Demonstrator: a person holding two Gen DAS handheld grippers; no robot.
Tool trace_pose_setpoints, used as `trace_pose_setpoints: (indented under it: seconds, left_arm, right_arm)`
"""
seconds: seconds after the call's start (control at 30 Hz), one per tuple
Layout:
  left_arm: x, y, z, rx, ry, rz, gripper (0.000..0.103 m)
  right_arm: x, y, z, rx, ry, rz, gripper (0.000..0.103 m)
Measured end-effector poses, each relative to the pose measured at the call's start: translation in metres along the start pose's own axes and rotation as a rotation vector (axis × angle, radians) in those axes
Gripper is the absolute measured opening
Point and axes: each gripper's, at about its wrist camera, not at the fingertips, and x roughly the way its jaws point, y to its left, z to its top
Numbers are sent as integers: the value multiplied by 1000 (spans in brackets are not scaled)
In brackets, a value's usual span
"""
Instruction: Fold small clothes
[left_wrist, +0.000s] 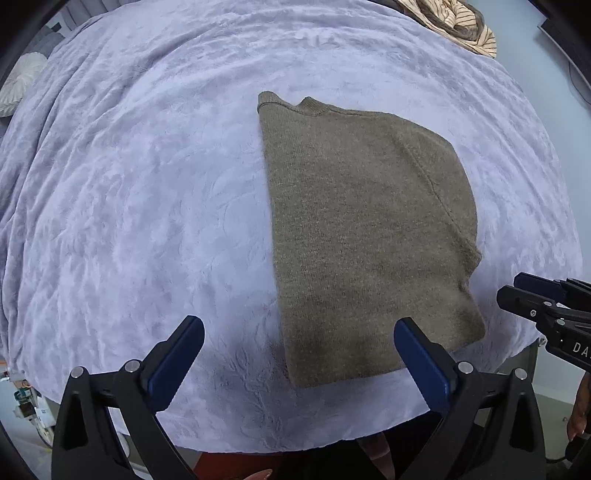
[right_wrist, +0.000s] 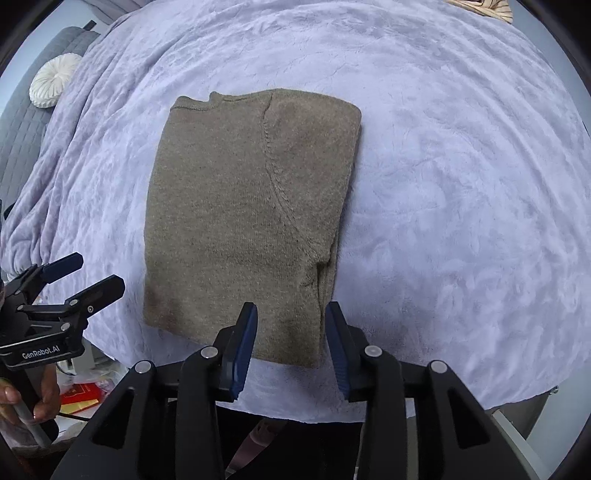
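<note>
Closest to my left camera, the black left gripper with blue pads (left_wrist: 299, 332) hangs spread wide above the near edge of the olive-brown knitted sweater (left_wrist: 362, 229), touching nothing. That sweater lies folded lengthwise into a flat rectangle on the lavender plush blanket (left_wrist: 129, 192). On my other side, the right gripper (right_wrist: 291, 317) is parted too, empty, over the sweater's near right corner.

The striped cloth (left_wrist: 463, 26) at the far end of the bed (left_wrist: 147, 184) is cut off by the frame's top edge. The right gripper (left_wrist: 517, 291) runs out of the left wrist view's right edge. The clutter (right_wrist: 83, 397) below the bed edge is too blurred to identify.
</note>
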Motion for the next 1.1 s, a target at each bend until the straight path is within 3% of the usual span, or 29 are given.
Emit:
trace_pose_setpoints:
  seconds: [0.17, 0.23, 0.33, 0.43, 0.63, 1.1]
  left_arm:
    - [-6, 1, 3, -10, 16, 4, 103]
    - [-13, 1, 5, -22, 19, 15, 103]
    - [-13, 3, 9, -48, 28, 28, 103]
    - [-15, 6, 12, -67, 27, 30, 103]
    - [-22, 6, 18, -65, 1, 60, 103]
    - [-23, 5, 24, -87, 35, 50, 103]
  right_arm:
    - [-9, 11, 7, -2, -37, -31, 59]
    - [-13, 13, 9, 10, -62, -69, 85]
    - [-19, 10, 13, 37, -91, -105, 89]
    - [-20, 6, 17, 72, -85, -109, 103]
    - [-17, 12, 24, 51, -43, -96, 103]
    - [-20, 15, 35, 59, -41, -116, 103]
